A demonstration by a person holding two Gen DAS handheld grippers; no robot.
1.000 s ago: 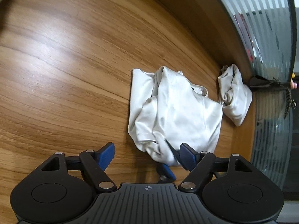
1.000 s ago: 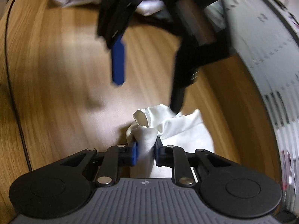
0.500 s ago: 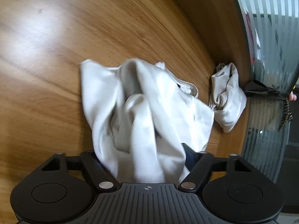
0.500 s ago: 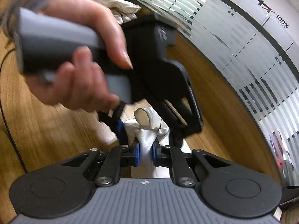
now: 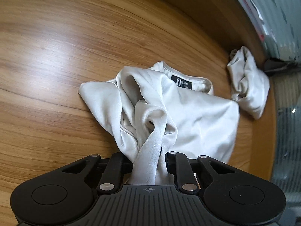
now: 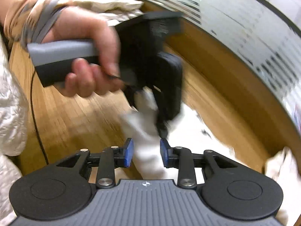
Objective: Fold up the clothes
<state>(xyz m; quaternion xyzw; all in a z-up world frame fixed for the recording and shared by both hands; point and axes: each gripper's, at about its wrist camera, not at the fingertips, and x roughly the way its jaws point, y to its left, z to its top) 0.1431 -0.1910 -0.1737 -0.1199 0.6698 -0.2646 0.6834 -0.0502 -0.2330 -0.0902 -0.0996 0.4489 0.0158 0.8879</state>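
A crumpled white satin shirt (image 5: pixel 197 116) with a black neck label (image 5: pixel 181 82) lies on the wooden table (image 5: pixel 56 56). My left gripper (image 5: pixel 148 163) is shut on a twisted bunch of its cloth, which rises between the jaws. In the right wrist view the same shirt (image 6: pixel 146 131) passes between my right gripper (image 6: pixel 146 152), whose blue pads (image 6: pixel 128 152) stand apart with cloth between them. The left gripper (image 6: pixel 160 120), held by a hand (image 6: pixel 84 56), grips the cloth just ahead.
A second crumpled white garment (image 5: pixel 248 82) lies at the table's far right edge by a frosted glass wall (image 5: pixel 282 18). More pale clothes (image 6: pixel 11 103) are at the left and the back (image 6: pixel 112 3). A thin black cable (image 6: pixel 35 113) runs along the table.
My left gripper closed on the shirt and pulled a bunch up. My right gripper's jaws opened, loosening their hold on the cloth. The left hand shifted nearer the right gripper.
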